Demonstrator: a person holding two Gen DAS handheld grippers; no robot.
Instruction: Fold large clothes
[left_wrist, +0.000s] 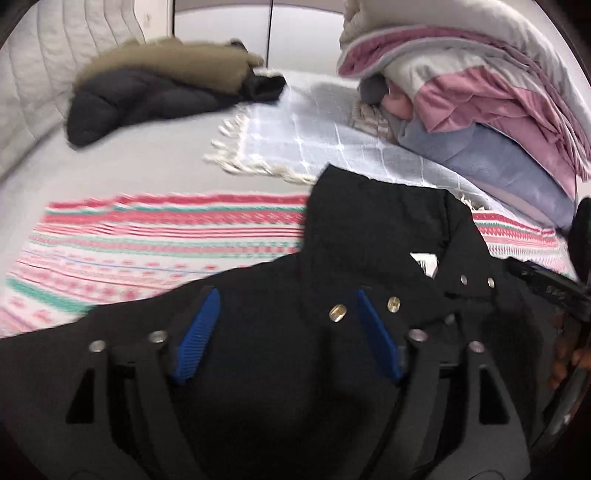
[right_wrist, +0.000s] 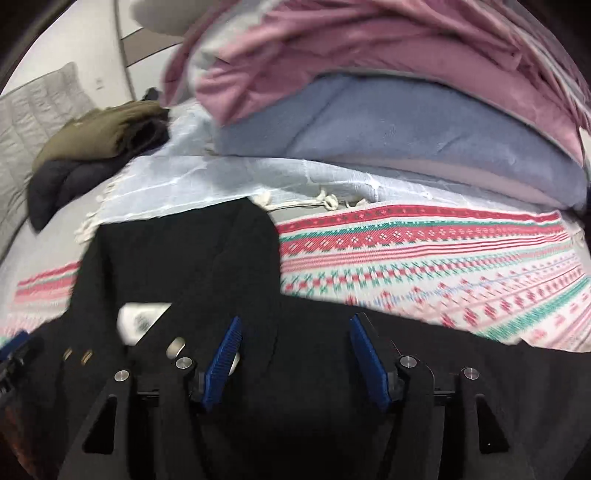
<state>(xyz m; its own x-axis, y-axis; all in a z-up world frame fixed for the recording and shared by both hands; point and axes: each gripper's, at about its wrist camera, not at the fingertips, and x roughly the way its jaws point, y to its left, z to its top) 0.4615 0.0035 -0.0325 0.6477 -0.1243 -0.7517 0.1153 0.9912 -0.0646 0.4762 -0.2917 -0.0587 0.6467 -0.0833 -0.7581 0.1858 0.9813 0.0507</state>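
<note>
Both jaws stand apart, empty: my left gripper (left_wrist: 284, 332) and right gripper (right_wrist: 295, 362) hover over the black coat (left_wrist: 369, 236), spread on the patterned blanket (right_wrist: 443, 266); open bed (left_wrist: 147, 166) lies leftward.

I count one black coat (left_wrist: 280, 369), two more jackets (left_wrist: 155, 96) heaped together, two spread blankets (left_wrist: 147, 243), one bedding pile (left_wrist: 480, 107).
</note>
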